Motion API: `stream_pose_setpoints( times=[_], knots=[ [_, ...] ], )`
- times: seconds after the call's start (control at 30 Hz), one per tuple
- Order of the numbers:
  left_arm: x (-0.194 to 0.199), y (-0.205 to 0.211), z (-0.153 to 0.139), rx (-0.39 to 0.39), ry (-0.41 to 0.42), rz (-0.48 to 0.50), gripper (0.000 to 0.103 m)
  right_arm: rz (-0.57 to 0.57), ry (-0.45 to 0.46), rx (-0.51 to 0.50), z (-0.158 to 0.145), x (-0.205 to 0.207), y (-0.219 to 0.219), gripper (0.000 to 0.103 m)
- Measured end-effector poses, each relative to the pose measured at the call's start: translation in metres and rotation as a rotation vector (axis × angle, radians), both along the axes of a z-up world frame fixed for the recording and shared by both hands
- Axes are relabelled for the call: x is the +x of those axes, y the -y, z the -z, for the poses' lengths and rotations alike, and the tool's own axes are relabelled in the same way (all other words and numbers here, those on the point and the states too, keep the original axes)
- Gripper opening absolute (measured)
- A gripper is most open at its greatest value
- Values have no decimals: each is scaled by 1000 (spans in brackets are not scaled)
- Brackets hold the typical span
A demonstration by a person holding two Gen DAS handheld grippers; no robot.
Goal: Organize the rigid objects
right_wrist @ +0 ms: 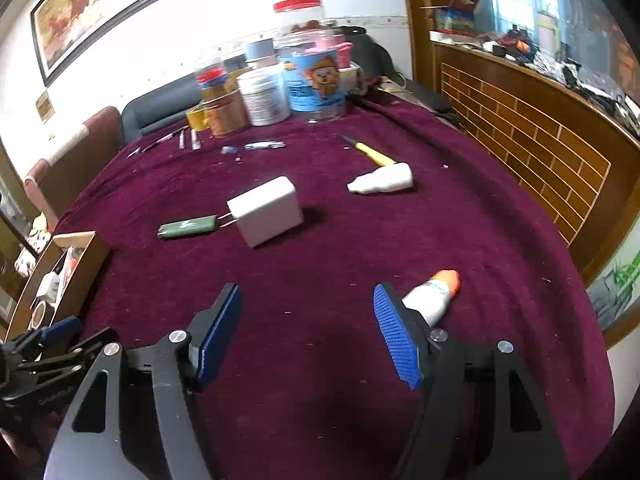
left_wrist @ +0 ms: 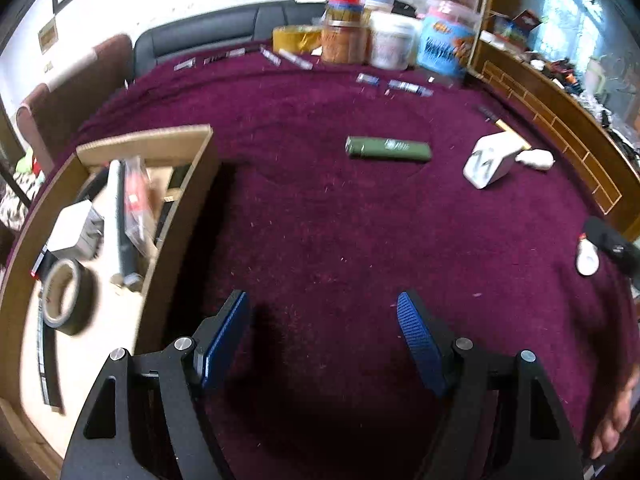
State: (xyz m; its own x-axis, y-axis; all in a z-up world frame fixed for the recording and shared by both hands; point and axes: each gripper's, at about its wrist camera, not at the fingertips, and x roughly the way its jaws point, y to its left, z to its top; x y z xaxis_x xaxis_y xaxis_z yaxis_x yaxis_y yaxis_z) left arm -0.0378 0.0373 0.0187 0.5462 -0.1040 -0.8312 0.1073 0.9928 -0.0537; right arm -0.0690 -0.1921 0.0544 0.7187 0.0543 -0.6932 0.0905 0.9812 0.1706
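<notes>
My left gripper (left_wrist: 324, 300) is open over bare purple cloth, with nothing between its blue pads. Beside it on the left stands a cardboard box (left_wrist: 182, 216) holding a tape roll (left_wrist: 66, 298), a white adapter (left_wrist: 76, 232), a grey tube (left_wrist: 120, 220) and a packet. Further out lie a green bar (left_wrist: 388, 148) and a white charger (left_wrist: 492, 160). My right gripper (right_wrist: 308, 292) is open and empty too. A white tube with an orange cap (right_wrist: 434, 296) lies just outside its right finger. Ahead are the charger (right_wrist: 266, 210), the green bar (right_wrist: 186, 229), a small white bottle (right_wrist: 382, 179) and a yellow knife (right_wrist: 370, 151).
Jars and tubs (right_wrist: 312, 76) crowd the table's far edge, with pens and small packets (right_wrist: 264, 145) in front of them. A wooden panel (right_wrist: 540, 152) runs along the right side. Chairs (left_wrist: 72, 92) stand behind the table on the left. A hand (left_wrist: 616, 412) shows at the lower right.
</notes>
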Motion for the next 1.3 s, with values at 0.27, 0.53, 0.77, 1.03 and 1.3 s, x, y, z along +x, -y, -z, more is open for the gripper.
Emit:
stream_pose_setpoints(
  times=[0.27,0.53,0.77,1.03,1.3],
  knots=[
    [0,8,10,43,7,19,95,52,1,26,4,4,27,67],
    [7,13,14,44,16,42,102,42,-16,15,4,16,26,67],
    [8,13,14,39,22,38,102,33,-23,9,4,26,19,67],
    [8,13,14,39,22,38,102,24,-35,23,-5,49,14,67],
    [7,12,14,39,22,38,102,-15,-71,155,-18,122,25,67]
  ],
)
